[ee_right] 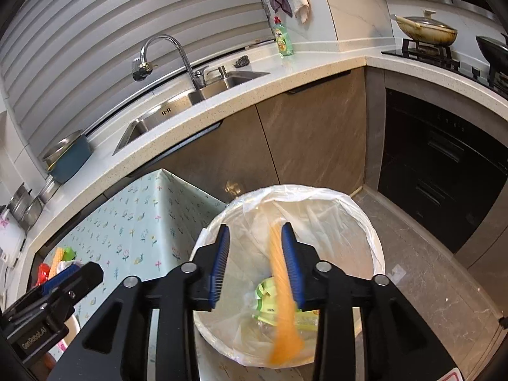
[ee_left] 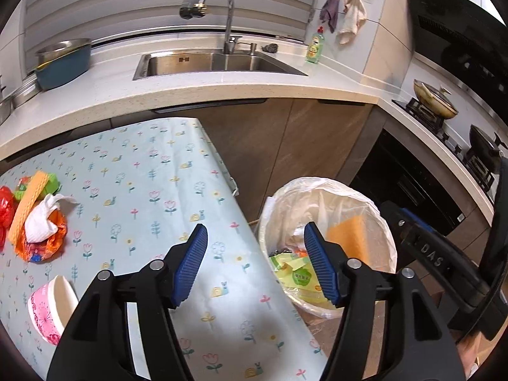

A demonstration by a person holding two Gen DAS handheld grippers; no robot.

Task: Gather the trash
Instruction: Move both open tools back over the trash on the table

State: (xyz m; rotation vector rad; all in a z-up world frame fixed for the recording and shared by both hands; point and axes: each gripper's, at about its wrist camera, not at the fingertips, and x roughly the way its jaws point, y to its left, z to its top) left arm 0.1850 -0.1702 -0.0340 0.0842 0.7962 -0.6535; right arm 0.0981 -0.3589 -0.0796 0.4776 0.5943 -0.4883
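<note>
Trash on two fronts: some already in the lined bin (ee_right: 365, 222), more heaped at the table's (ee_left: 165, 184) far left edge.

Right gripper (ee_right: 255, 263) hangs directly over the bin mouth, pointing down into it. Jaws partly apart. An orange sponge-like slab (ee_right: 282, 292) runs lengthwise between them, blurred, lying against the right-hand pad; the left-hand pad stands clear of it. Reads as let go and dropping, long axis near vertical, headed for the green packaging (ee_right: 270, 289) at the bottom of the liner. Left wrist view shows the same slab (ee_left: 355, 238) inside the bin rim.

Left gripper (ee_left: 255, 263) sits over the table's right edge, jaws wide apart, nothing between them. One pad over the cloth, the other over the bin.

Remaining pile: crumpled white tissue (ee_left: 44, 219) on an orange wrapper (ee_left: 47, 244), a long yellow-orange strip (ee_left: 28, 203) leaning across it, green (ee_left: 52, 187) and red (ee_left: 4, 206) wrappers behind. A pink paper cup (ee_left: 50, 308) lies on its side nearer the camera, mouth toward the gripper.

Key relation: pile and cup both lie left of the left gripper, well apart from it; cup is the closer. Left hand is clearly nearer than right, which is out past the table's corner. The strip's long axis runs roughly away from the camera, so jaws would close across it without much wrist roll.
</note>
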